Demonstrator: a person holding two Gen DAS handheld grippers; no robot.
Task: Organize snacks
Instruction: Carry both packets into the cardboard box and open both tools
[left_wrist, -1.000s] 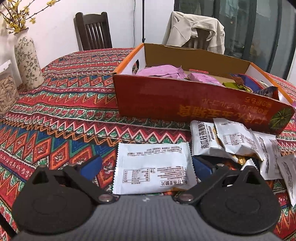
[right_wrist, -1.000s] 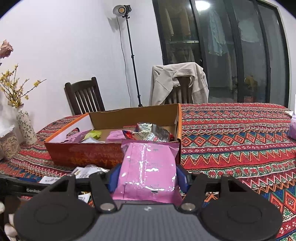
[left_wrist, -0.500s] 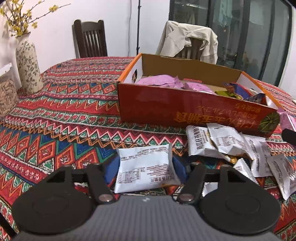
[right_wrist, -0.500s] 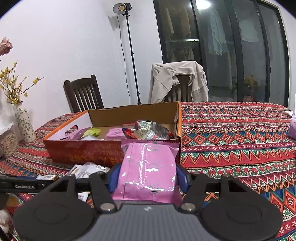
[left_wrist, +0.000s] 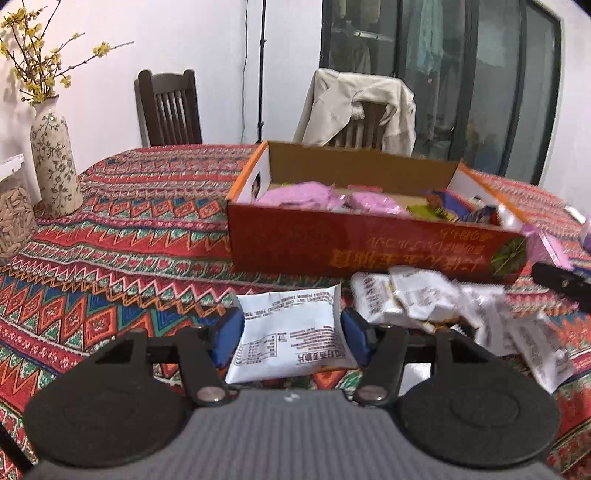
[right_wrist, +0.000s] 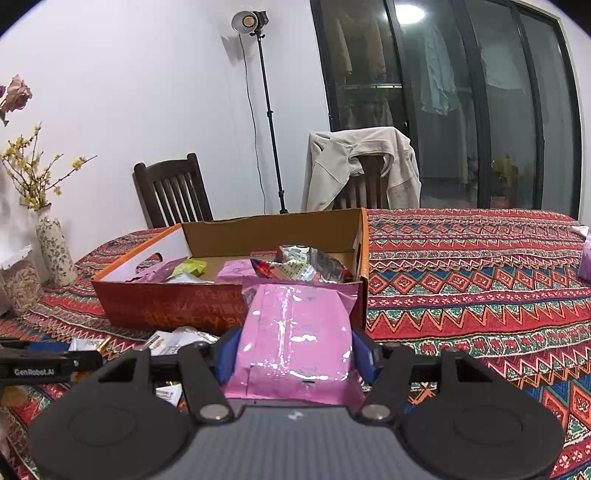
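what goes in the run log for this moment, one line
left gripper: shut on white packet | right gripper: shut on pink packet | box: ahead, part filled

One cardboard box (left_wrist: 369, 251), two chairs (right_wrist: 173, 192), one vase (left_wrist: 55, 162), two tools (right_wrist: 295, 354).

Paper, foil, cardboard and woven cloth

The pink packet (right_wrist: 295, 339) is glossy foil; the white packet (left_wrist: 291, 332) looks matt. The box (left_wrist: 369, 247) is cardboard, printed red outside and raw brown inside. The tablecloth (right_wrist: 480, 280) is patterned woven fabric.
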